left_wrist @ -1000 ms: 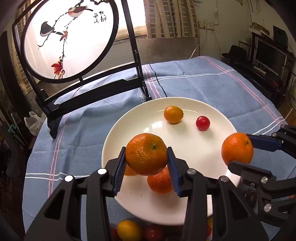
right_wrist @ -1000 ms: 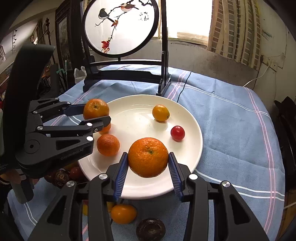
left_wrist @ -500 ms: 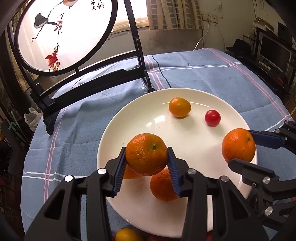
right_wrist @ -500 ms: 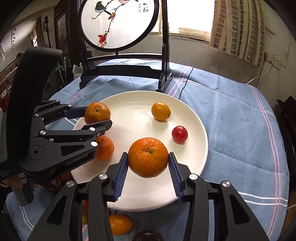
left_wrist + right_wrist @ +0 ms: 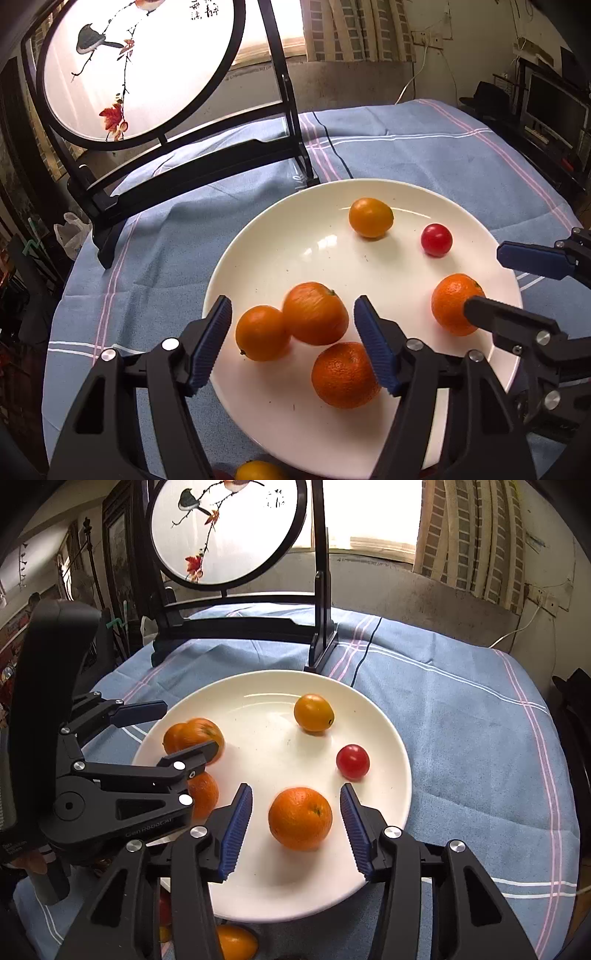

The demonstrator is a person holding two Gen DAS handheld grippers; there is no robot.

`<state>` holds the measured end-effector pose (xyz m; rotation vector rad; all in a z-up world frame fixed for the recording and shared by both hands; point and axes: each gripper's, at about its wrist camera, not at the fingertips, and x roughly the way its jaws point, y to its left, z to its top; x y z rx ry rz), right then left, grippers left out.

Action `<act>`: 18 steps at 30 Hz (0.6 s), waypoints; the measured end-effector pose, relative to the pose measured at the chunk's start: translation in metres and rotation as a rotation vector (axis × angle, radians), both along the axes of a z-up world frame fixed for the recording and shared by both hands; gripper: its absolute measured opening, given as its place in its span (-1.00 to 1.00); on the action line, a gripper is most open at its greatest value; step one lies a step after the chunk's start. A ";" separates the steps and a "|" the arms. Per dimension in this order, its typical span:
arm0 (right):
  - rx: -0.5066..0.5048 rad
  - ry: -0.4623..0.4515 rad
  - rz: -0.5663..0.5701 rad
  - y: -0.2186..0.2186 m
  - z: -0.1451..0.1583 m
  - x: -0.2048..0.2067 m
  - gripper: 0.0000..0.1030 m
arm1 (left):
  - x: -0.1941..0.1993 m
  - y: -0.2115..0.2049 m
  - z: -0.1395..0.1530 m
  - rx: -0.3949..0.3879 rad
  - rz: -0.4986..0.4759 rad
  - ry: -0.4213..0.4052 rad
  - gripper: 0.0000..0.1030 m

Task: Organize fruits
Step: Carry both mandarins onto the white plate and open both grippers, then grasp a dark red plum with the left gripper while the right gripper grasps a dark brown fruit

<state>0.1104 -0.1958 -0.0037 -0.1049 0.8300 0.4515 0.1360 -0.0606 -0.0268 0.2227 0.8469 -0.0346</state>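
White and round, the plate (image 5: 388,738) sits on the blue cloth (image 5: 461,720) of the bench, its far rim close to the foot of the black screen stand (image 5: 323,646); bare cloth lies to its right. On the plate are four oranges, one yellow tomato (image 5: 314,713) and one red tomato (image 5: 352,761). The left gripper (image 5: 293,338) is spread wide, holding nothing, with a blurred orange (image 5: 315,313) between its fingers touching a second (image 5: 262,332); a third (image 5: 343,374) lies nearer. The right gripper (image 5: 295,829) is likewise spread, with the fourth orange (image 5: 300,818) resting on the plate between its fingers. More fruit (image 5: 234,941) lies off the near rim.
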 end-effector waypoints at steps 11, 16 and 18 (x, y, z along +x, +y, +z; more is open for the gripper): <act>-0.027 -0.051 0.060 -0.031 0.027 -0.070 0.01 | -0.055 0.014 0.033 -0.040 -0.056 -0.060 0.38; -0.134 0.020 0.123 -0.035 -0.008 -0.107 0.01 | -0.112 0.040 0.049 -0.049 -0.115 -0.107 0.51; -0.150 0.054 0.124 -0.037 -0.022 -0.110 0.01 | -0.132 0.055 0.048 -0.057 -0.116 -0.104 0.54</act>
